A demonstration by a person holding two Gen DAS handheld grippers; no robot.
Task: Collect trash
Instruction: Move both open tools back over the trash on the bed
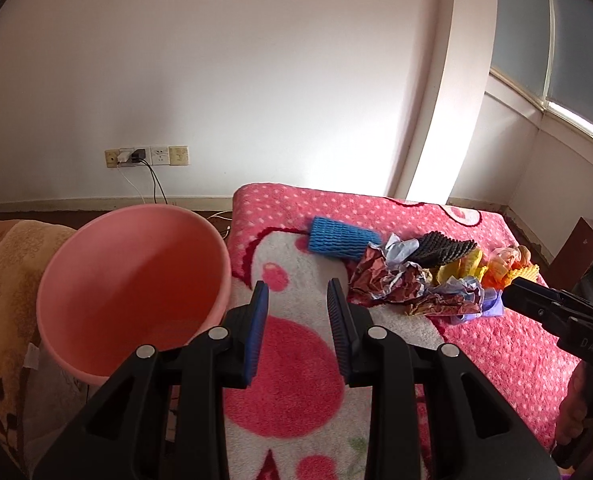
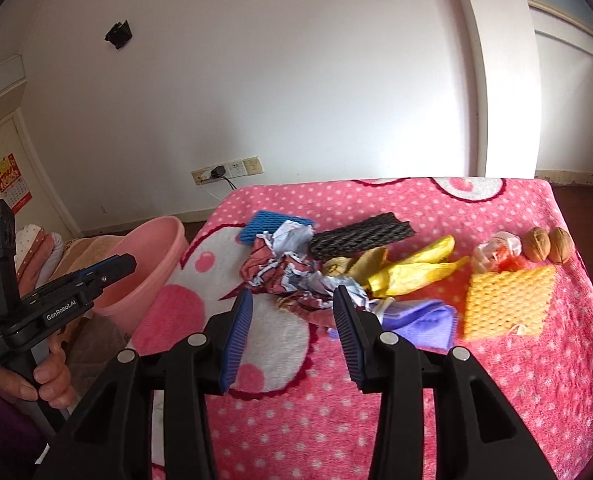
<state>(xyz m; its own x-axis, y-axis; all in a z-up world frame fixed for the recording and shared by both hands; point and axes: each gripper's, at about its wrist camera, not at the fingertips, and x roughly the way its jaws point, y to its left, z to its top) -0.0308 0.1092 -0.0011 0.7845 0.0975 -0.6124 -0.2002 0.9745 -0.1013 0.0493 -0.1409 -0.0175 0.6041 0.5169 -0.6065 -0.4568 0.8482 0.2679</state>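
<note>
A heap of trash lies on the pink spotted blanket [image 2: 536, 380]: crumpled red and white paper [image 2: 292, 276], a blue foam net [image 2: 274, 224], a black foam net [image 2: 360, 236], yellow peel [image 2: 412, 272], a purple cloth [image 2: 424, 322], a yellow foam net [image 2: 504, 300] and a wrapper [image 2: 496, 254]. My right gripper [image 2: 292, 312] stands open just short of the crumpled paper, nothing between its pads. My left gripper [image 1: 298, 304] is open and empty over the blanket, beside the pink bucket [image 1: 136, 292]. The heap [image 1: 416, 280] lies to its right.
Two walnuts [image 2: 548, 244] sit at the blanket's far right. The pink bucket [image 2: 152, 264] stands off the blanket's left edge, against a beige patterned cover [image 1: 4, 280]. A hand [image 2: 44, 376] holds the left gripper's handle. Wall sockets with cables [image 1: 144, 156] are behind.
</note>
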